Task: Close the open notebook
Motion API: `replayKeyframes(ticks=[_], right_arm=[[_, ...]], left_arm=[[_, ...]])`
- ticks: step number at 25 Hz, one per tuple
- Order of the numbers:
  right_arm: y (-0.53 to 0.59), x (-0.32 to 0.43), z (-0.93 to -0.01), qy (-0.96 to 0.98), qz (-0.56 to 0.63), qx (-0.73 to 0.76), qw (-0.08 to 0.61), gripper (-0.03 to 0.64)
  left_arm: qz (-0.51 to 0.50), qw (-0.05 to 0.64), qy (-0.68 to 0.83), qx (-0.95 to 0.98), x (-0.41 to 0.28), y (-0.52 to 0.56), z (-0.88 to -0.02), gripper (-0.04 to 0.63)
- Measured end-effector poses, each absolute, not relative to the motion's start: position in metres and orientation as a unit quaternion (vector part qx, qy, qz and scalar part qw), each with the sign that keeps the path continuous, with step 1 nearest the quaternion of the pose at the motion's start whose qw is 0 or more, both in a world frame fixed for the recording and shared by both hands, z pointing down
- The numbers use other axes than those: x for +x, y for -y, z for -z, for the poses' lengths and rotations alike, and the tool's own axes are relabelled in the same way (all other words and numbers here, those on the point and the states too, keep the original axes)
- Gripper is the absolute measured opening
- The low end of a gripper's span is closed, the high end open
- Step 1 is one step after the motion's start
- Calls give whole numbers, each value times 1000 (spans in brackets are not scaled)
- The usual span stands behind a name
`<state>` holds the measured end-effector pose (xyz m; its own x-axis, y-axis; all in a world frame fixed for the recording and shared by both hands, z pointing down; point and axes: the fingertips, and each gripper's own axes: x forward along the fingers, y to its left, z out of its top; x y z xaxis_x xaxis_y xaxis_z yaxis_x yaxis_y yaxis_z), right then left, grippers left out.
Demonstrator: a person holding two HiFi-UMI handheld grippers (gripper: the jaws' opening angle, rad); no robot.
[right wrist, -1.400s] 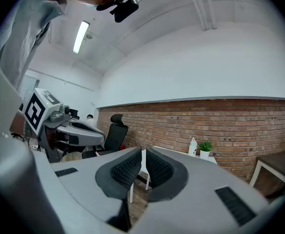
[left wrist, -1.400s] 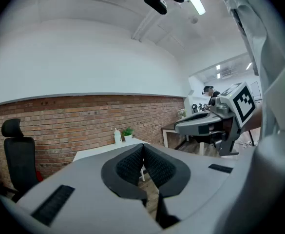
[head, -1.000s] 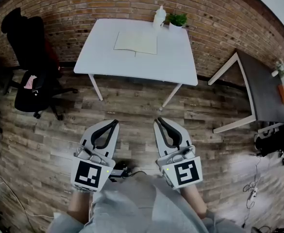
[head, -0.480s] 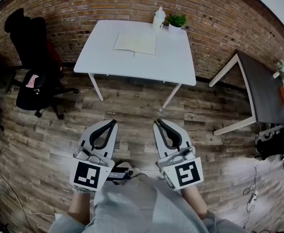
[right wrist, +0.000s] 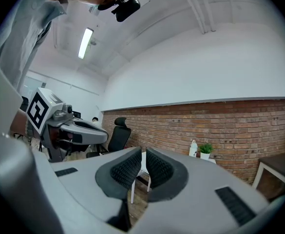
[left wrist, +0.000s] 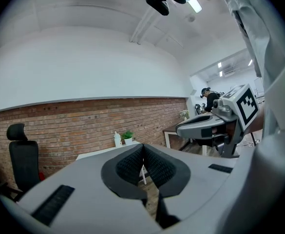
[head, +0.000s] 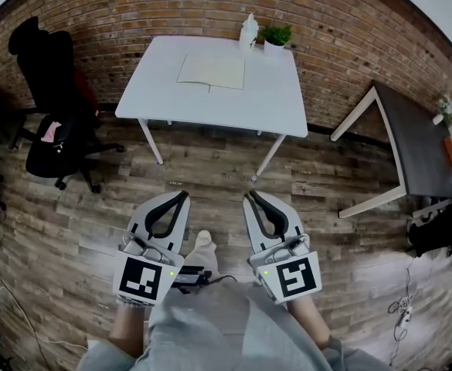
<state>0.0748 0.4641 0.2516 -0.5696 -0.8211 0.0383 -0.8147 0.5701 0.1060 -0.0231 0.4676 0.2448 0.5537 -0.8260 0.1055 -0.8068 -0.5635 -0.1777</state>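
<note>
Nearest us, we hold the left hand-held gripper [head: 181, 195] and the right hand-held gripper [head: 250, 195] side by side over the wooden floor [head: 210, 168], each with its jaws pressed together on nothing. Well beyond them, straight ahead, stands the white tabletop [head: 276, 103]. The open notebook [head: 212, 72] lies flat toward its far edge, its long axis running along that edge. It sits about midway between the lines our grippers point along, so we judge neither hand nearer.

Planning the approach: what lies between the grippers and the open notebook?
Head view: only wooden floor and bare white table separate left gripper and right gripper from the notebook.
</note>
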Motion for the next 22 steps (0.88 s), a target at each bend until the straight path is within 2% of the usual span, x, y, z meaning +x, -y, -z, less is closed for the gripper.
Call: replayKeyframes(ticks=[12,16,22], right_arm=[[-416,82,-264,881,30,470,55,57],[-382,69,-261,881,38,471,32,57],[-324,48,-262,879,48,473,45,57]], left_arm=[[88,61,-464,-880,-21,-418,-249,18],[91,65,-459,-882,-30,-386,-254,18],[82,45,-451,-888,-43,-324,-259,18]])
